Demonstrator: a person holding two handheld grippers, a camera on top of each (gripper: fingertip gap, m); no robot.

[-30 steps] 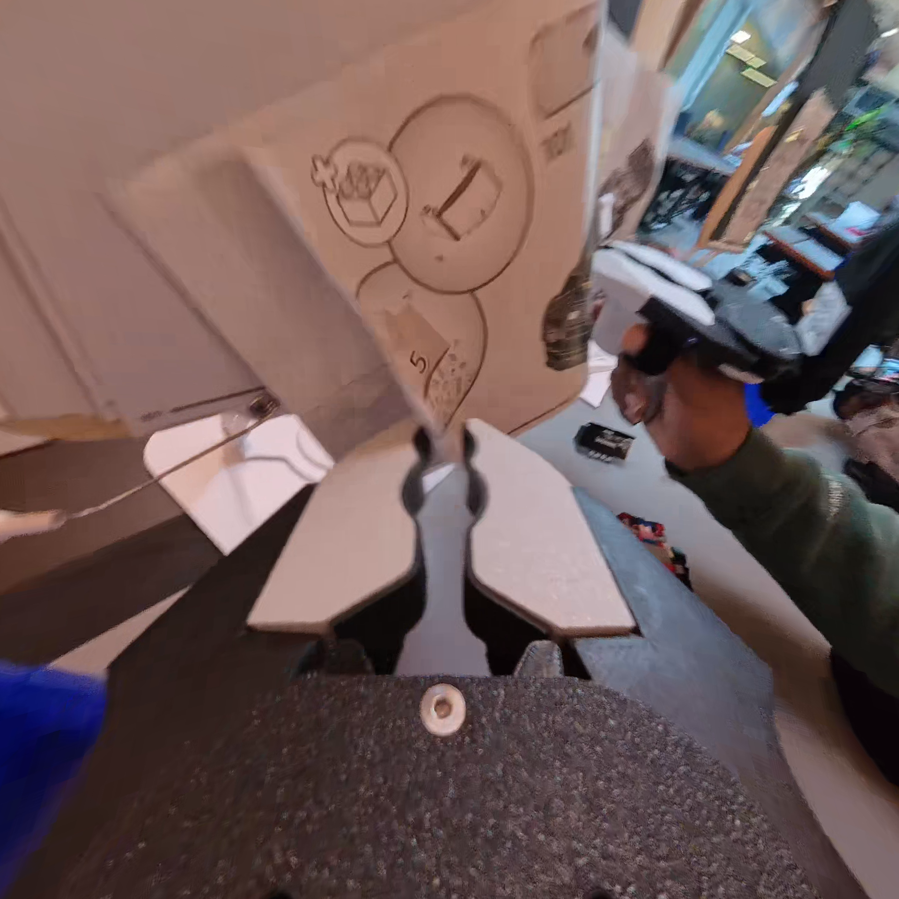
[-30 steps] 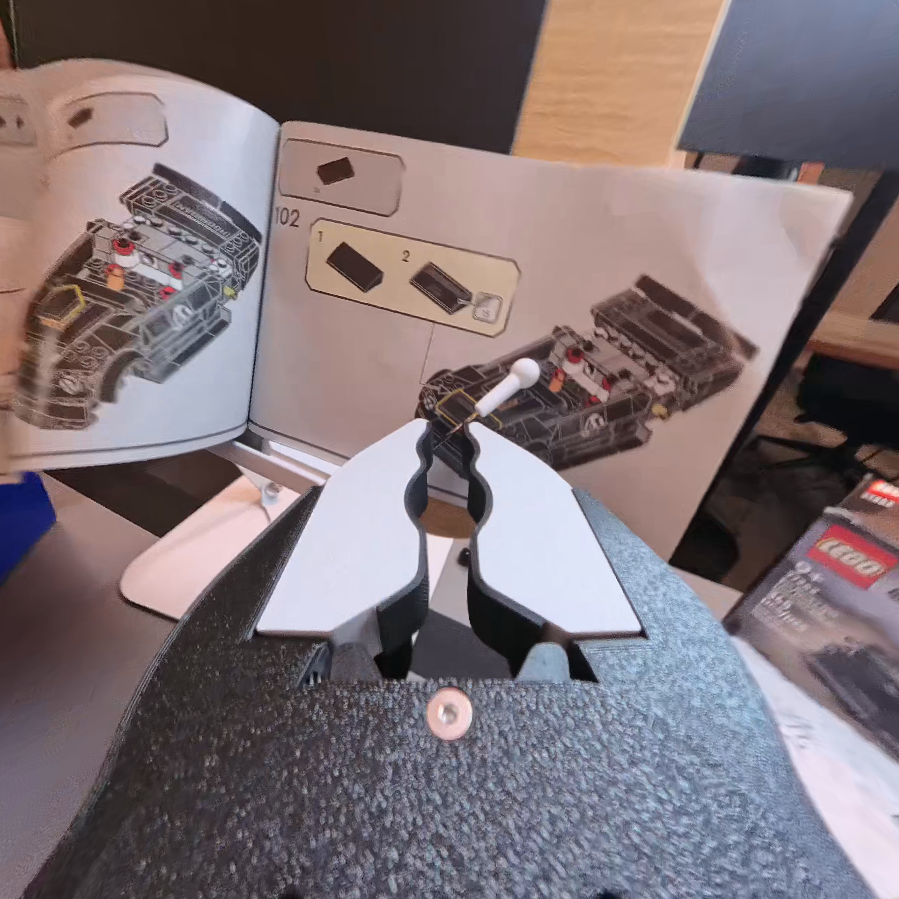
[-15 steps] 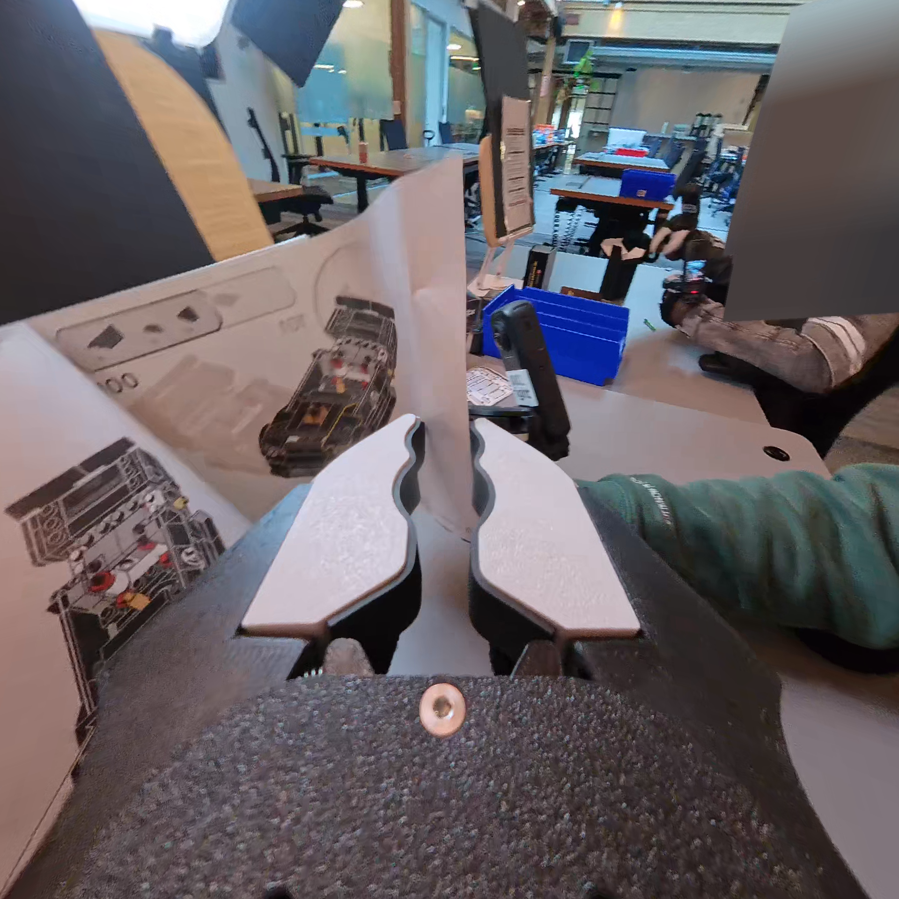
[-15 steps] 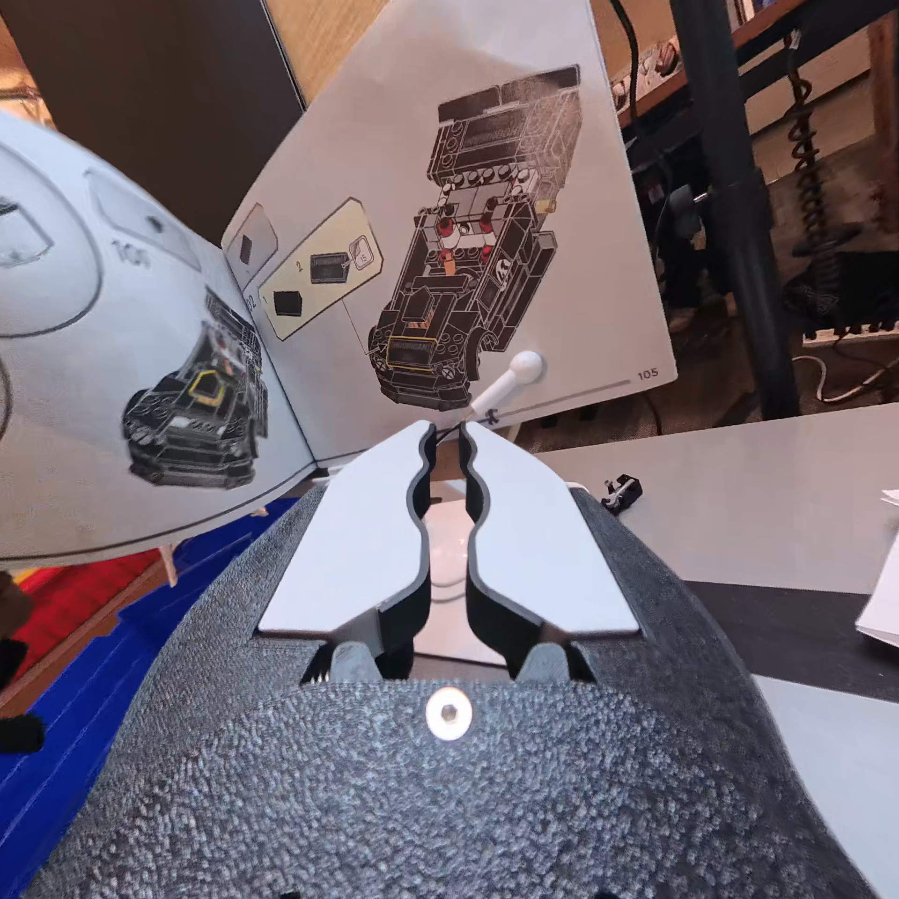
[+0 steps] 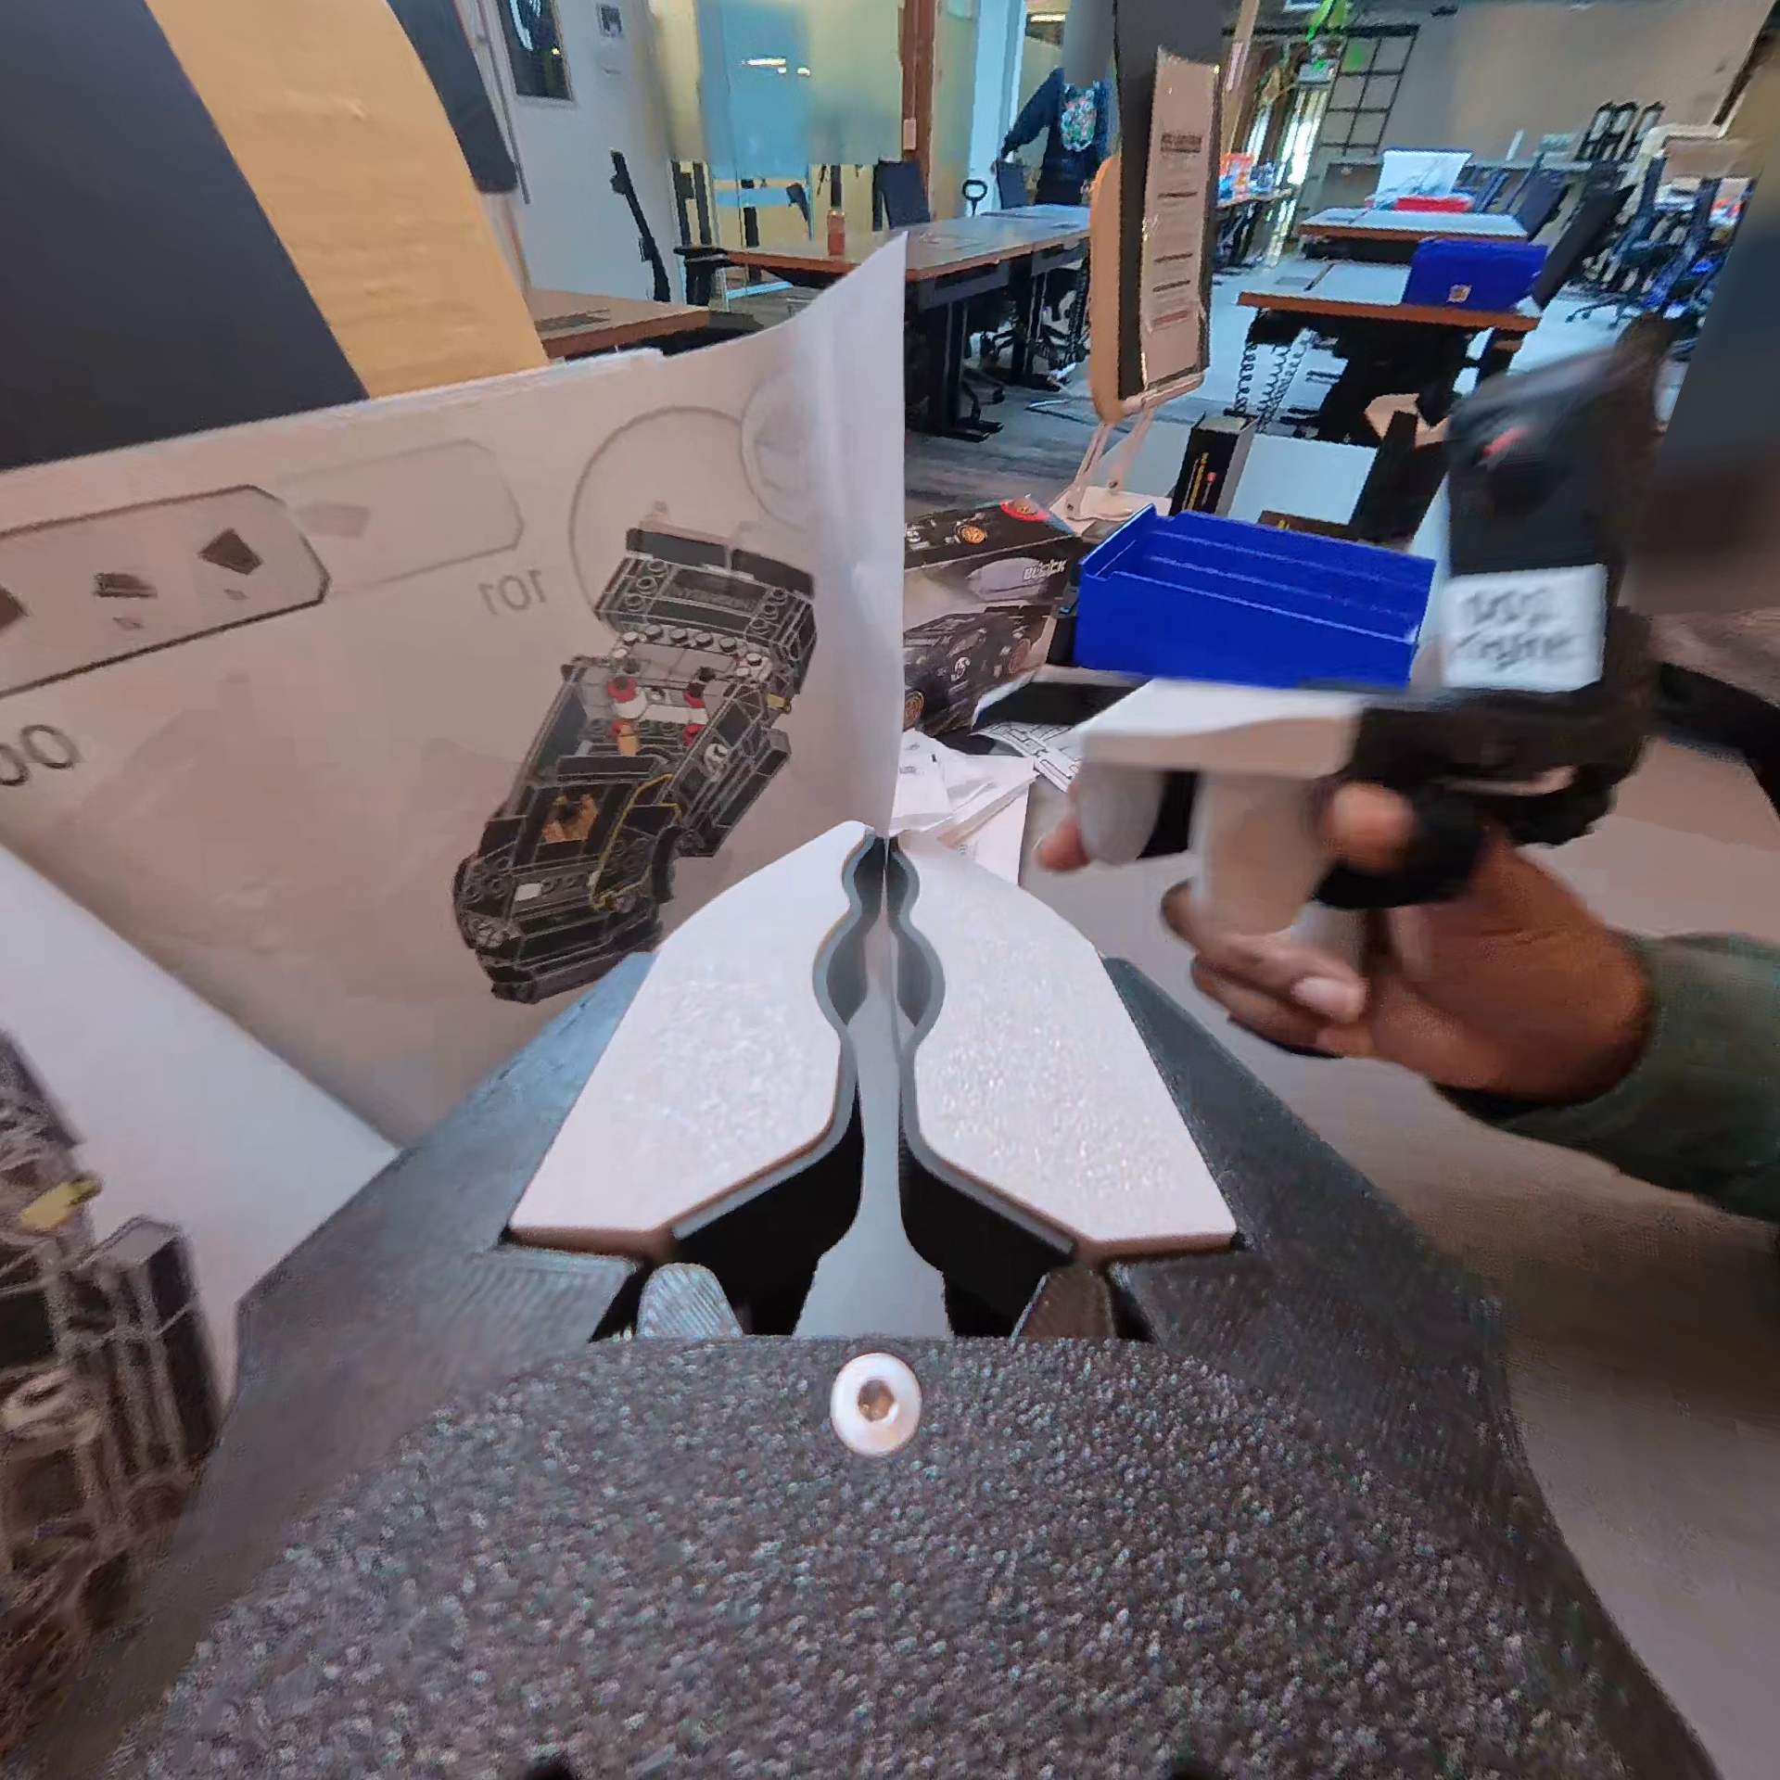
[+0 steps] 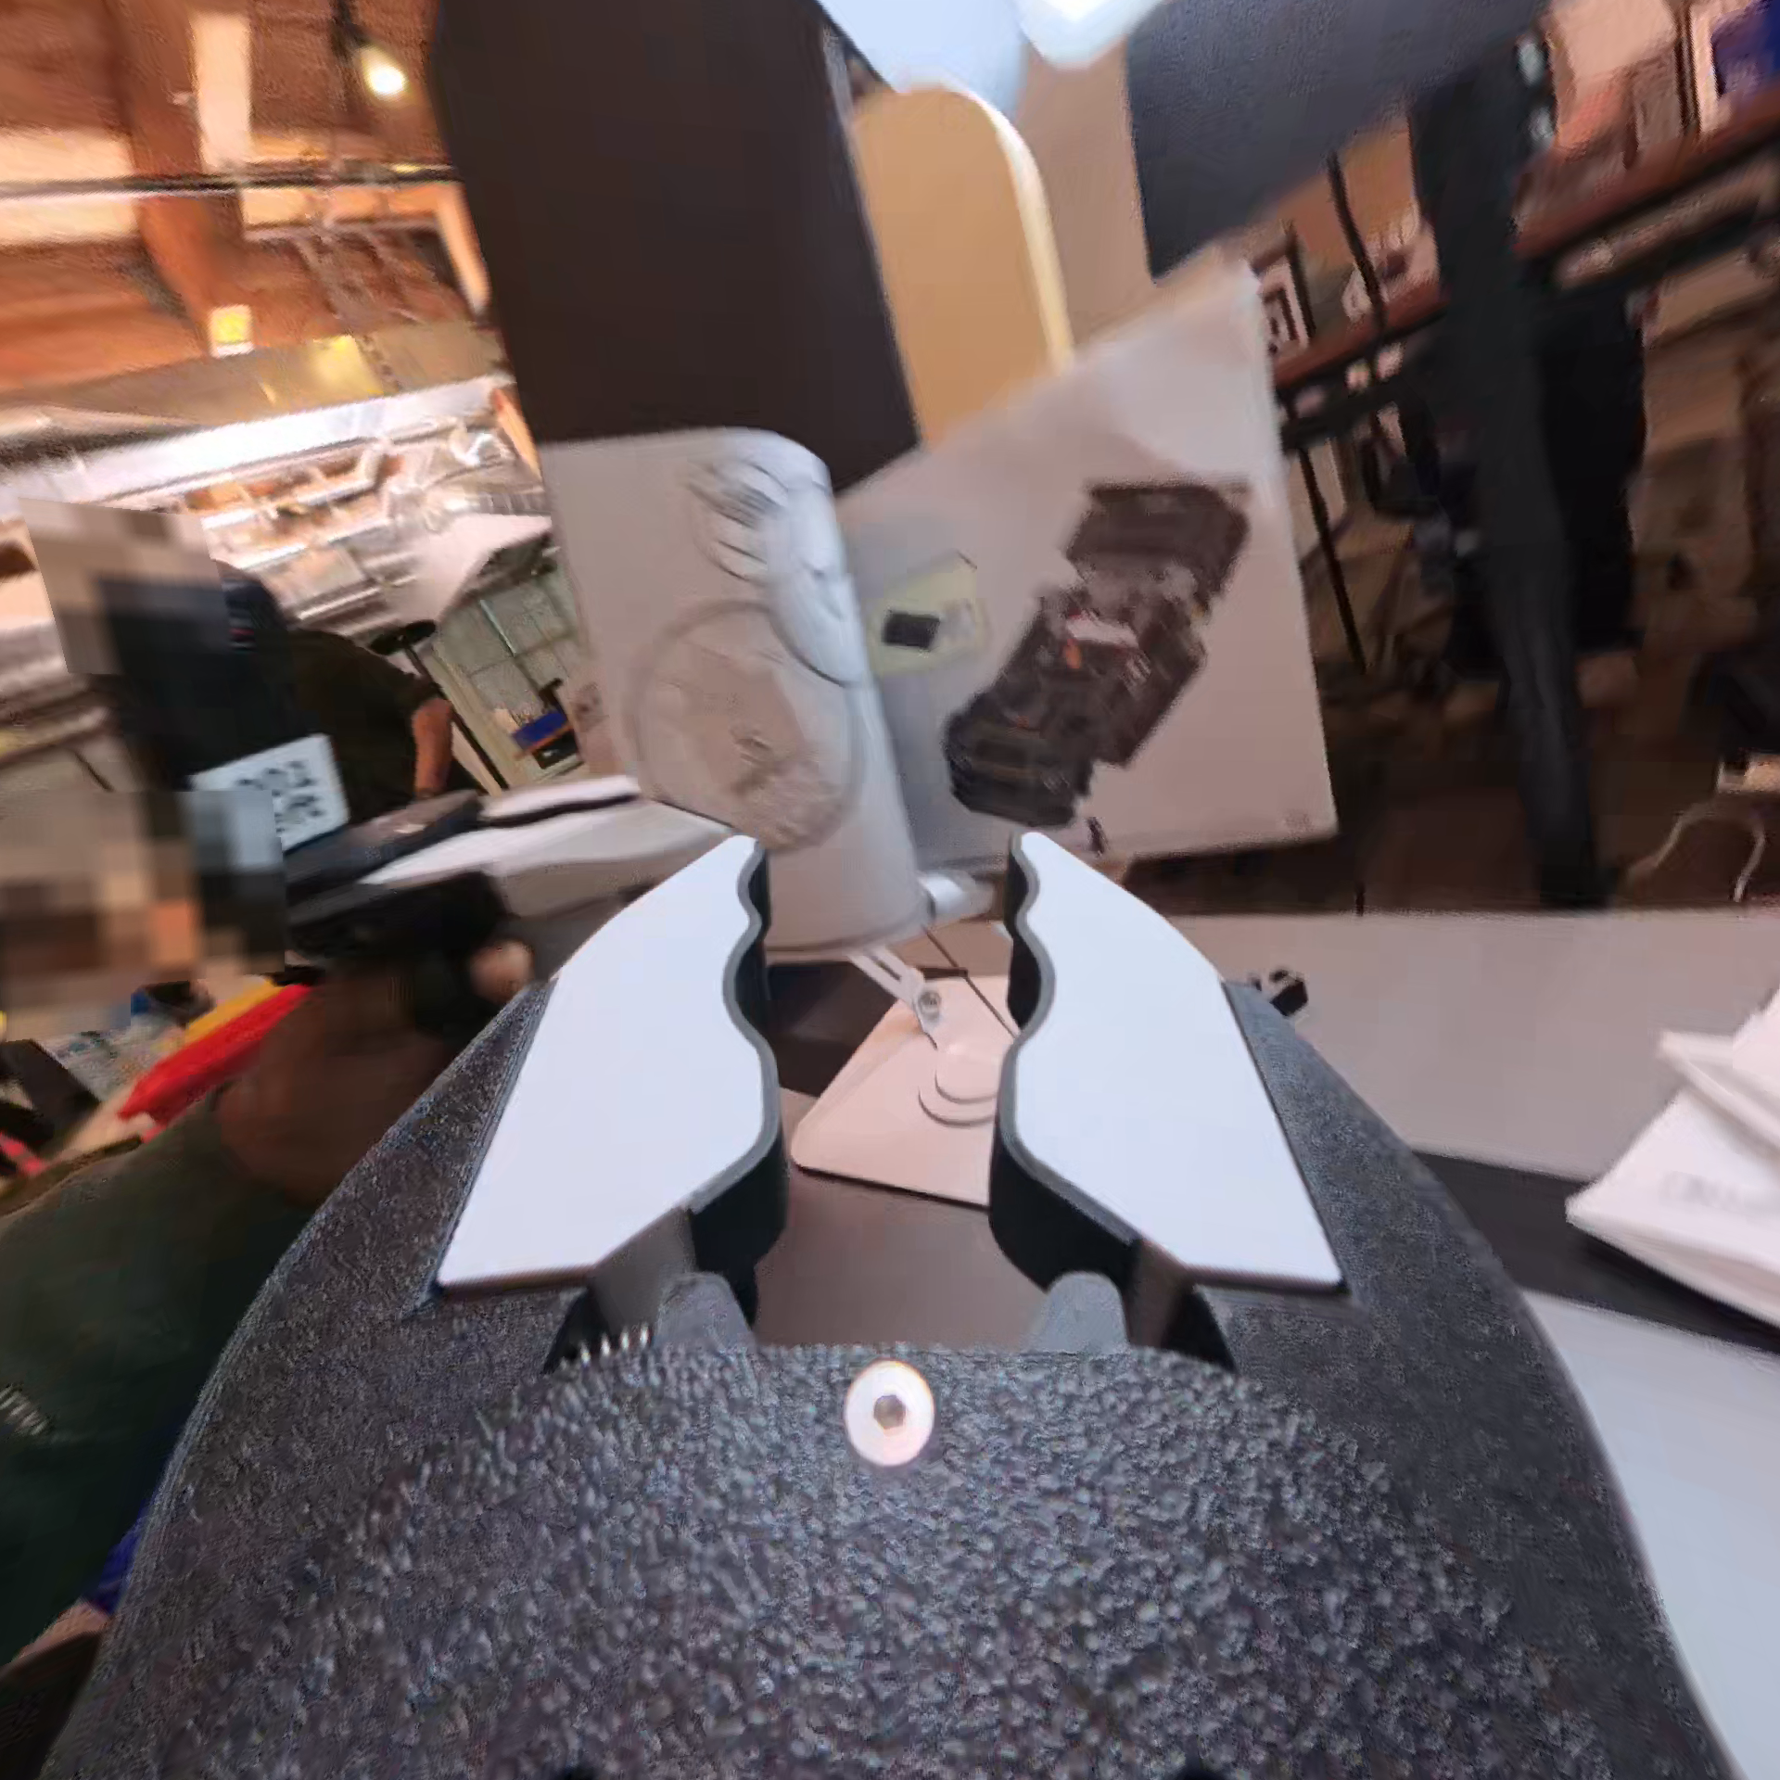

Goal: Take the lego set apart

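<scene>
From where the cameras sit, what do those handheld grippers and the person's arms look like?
Each gripper, left and right, has a rough black speckled body with a silver screw, and two flat pale grey fingers with wavy black inner edges. Seen from the side, the right one has a pale handle and a white label on black. The sleeve is dark green.

Your grey tabletop (image 6: 1503,973) carries a white stand base (image 6: 915,1108) with a dark strip alongside; loose white papers (image 6: 1695,1194) lie at its right; a blue bin (image 5: 1252,616) and a dark printed box (image 5: 973,616) sit farther back.
</scene>
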